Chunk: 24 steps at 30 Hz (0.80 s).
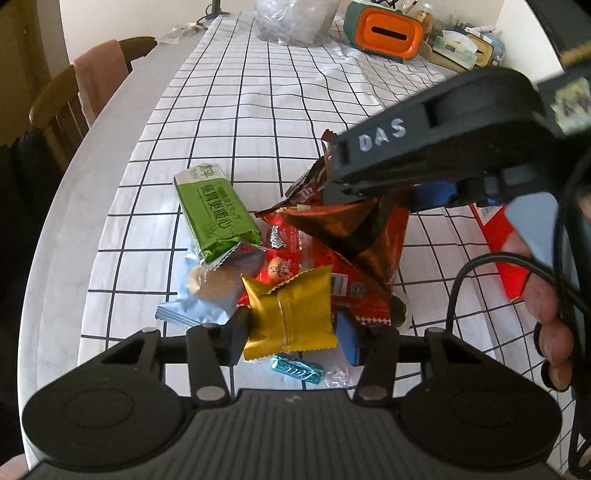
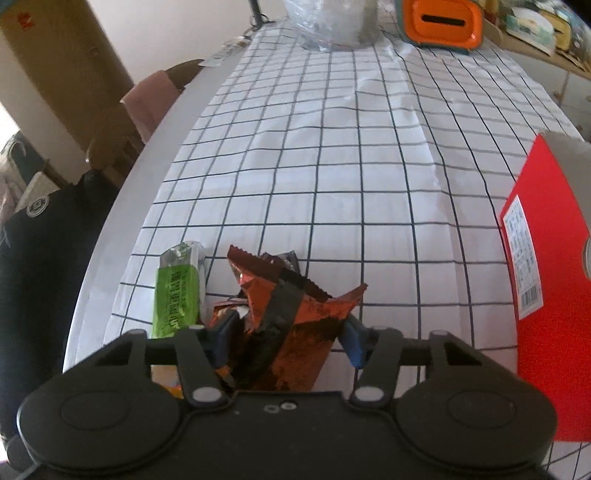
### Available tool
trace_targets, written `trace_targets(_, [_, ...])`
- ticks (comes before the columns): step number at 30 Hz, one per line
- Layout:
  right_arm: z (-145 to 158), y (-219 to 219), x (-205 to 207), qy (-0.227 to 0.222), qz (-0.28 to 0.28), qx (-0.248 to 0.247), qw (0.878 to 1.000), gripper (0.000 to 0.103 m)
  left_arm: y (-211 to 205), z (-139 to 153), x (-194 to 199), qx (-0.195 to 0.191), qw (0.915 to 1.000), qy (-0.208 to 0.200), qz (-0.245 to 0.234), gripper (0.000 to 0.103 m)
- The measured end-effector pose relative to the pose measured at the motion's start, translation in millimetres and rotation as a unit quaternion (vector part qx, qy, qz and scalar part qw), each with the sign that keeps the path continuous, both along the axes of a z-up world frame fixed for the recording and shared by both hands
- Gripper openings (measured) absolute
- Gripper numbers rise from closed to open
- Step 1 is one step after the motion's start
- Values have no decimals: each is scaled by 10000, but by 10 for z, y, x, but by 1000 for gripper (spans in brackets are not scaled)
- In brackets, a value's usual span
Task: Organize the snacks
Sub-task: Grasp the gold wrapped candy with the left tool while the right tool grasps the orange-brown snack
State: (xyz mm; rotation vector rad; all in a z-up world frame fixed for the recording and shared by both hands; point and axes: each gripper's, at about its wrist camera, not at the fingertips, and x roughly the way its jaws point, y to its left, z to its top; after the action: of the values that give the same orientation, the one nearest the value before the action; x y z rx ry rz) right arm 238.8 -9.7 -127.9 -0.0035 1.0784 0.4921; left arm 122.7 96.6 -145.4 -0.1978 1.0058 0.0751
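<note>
My left gripper (image 1: pixel 293 328) is shut on a gold foil snack packet (image 1: pixel 291 314) and holds it above the pile. My right gripper (image 2: pixel 286 332) is shut on an orange-brown snack bag (image 2: pixel 295 325); the bag (image 1: pixel 354 229) also shows in the left wrist view, hanging from the right gripper (image 1: pixel 343 184). Below lie a green packet (image 1: pixel 216 212), a red packet (image 1: pixel 295 254), a light blue packet (image 1: pixel 199 295) and a teal candy (image 1: pixel 297 367). The green packet (image 2: pixel 177 295) also shows in the right wrist view.
A red box (image 2: pixel 546 280) stands at the right on the checked tablecloth (image 2: pixel 332 166). At the far end are a clear plastic bag (image 1: pixel 291 18), an orange and green container (image 1: pixel 388 29) and clutter. A wooden chair (image 1: pixel 74 96) stands past the table's left edge.
</note>
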Motion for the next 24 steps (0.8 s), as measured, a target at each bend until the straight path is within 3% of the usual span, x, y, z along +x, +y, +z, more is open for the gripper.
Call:
trace_targets(3, [23,-23,-23,-61,31,25,10000,40,22,4,-5,-46,10000,4,42,47])
trace_targets(7, [62,-117,-54,-122,-3,46,9999,37,55,22,-19,-127,9999,2,87,47])
trace_targets(16, [268,-410,-200,-230,-39,279,9993,36,137,150,-107,-298,9992,-44,254,47])
trace_targets(24, [614,-756,-353,-409,-107,497,9979,36,100,440,-180,-468,9982,-206,307,47])
